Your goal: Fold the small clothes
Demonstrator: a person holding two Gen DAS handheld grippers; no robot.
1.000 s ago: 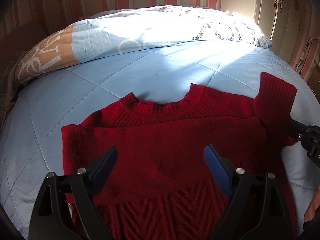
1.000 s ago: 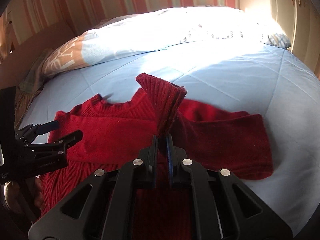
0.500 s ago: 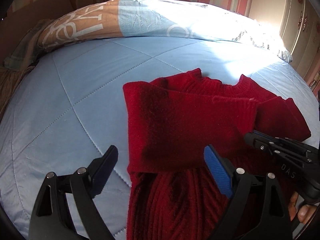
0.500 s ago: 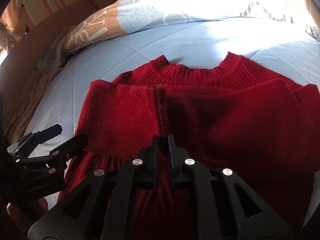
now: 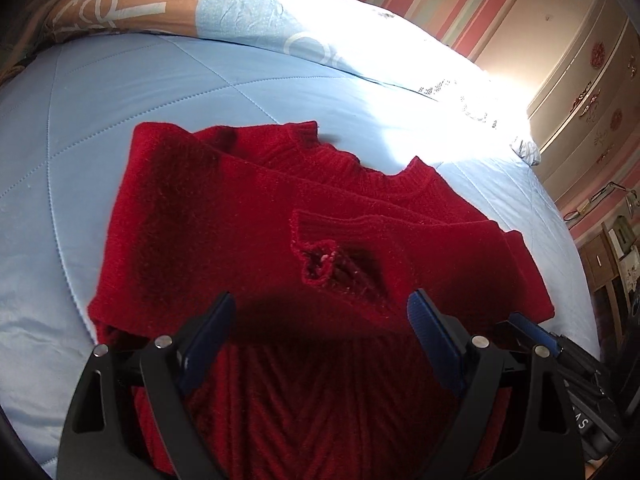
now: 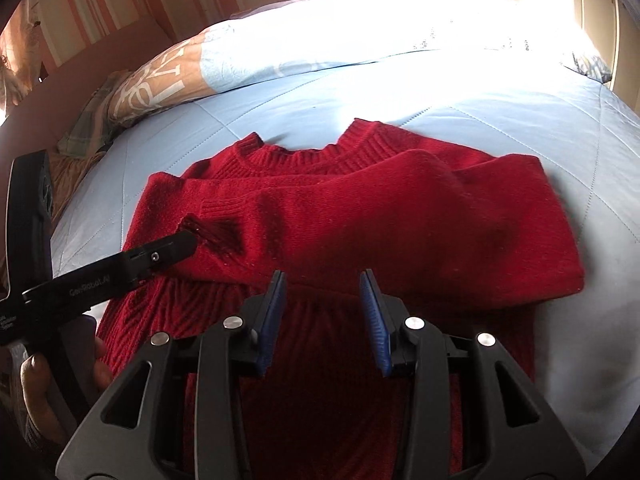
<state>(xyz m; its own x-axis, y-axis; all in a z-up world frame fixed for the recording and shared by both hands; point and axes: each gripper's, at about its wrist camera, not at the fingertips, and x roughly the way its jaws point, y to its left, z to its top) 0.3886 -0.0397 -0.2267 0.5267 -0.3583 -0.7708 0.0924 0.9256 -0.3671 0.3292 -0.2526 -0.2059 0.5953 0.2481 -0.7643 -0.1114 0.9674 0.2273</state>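
A small red knit sweater (image 5: 248,232) lies flat on the light blue bed, collar away from me, both sleeves folded across the chest. It also shows in the right wrist view (image 6: 360,216). The right sleeve's ribbed cuff (image 5: 332,236) lies on top near the middle. My left gripper (image 5: 320,320) is open and empty, just above the sweater's lower chest. My right gripper (image 6: 324,304) is open and empty over the sweater's body, below the folded sleeves. The left gripper's finger (image 6: 160,254) shows in the right wrist view beside the cuff (image 6: 216,232).
The light blue quilted bedspread (image 5: 120,92) surrounds the sweater. A patterned pillow (image 5: 168,4) lies along the far edge. Striped wall behind; a cream wardrobe (image 5: 592,80) stands at the right. Brownish bedding (image 6: 80,152) hangs at the bed's left side.
My right gripper laid the sleeve across the chest, opened and let go of the cuff, then drew back. My left gripper stayed open and shifted over the sweater's middle.
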